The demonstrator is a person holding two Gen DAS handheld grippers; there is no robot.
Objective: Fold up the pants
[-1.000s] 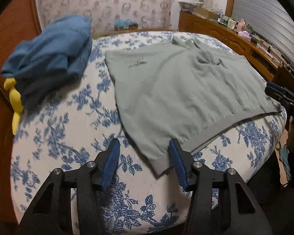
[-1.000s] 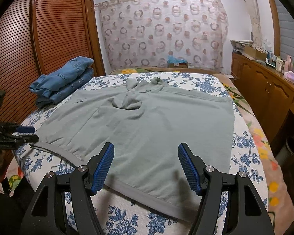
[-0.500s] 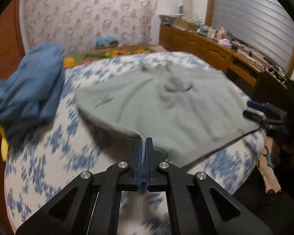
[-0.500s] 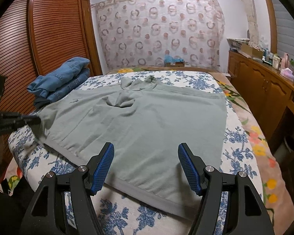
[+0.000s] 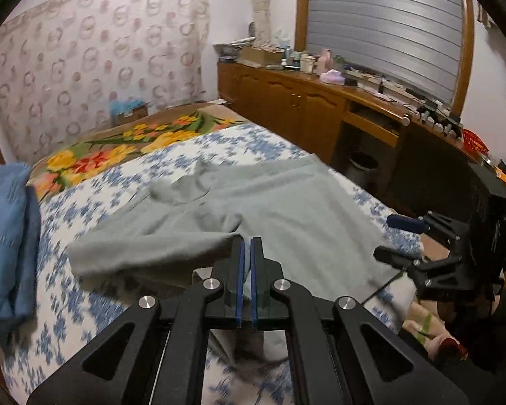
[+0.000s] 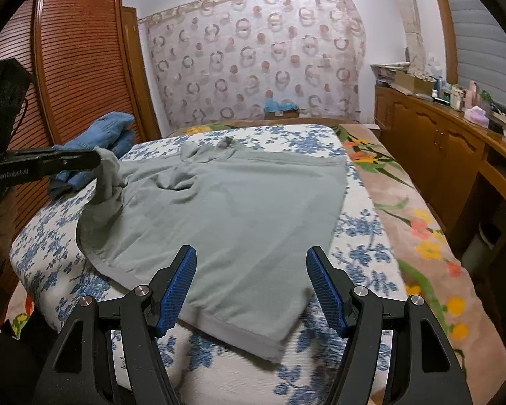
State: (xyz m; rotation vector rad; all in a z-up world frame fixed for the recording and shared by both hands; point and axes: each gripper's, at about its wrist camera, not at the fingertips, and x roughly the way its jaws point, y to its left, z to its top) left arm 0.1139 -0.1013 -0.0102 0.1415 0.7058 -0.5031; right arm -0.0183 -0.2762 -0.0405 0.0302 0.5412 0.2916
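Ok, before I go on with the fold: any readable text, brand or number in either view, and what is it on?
"GenRobot.AI", as best it reads: pale lettering on the black body of the left tongs, seen in the right wrist view; the first letters are soft.
Small mark on the grey-green garment: not visible now.
Bottles and boxes on the wooden sideboard: labels too small and blurred to read.
Nothing else legible.

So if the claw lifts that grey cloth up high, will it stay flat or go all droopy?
Probably droopy. Where the left claw pinches the grey cloth, the corner already hangs in a soft fold. It likely drags rather than slides, since most of it lies spread on the flowered bedsheet. It looks thick, so maybe a bit heavy.
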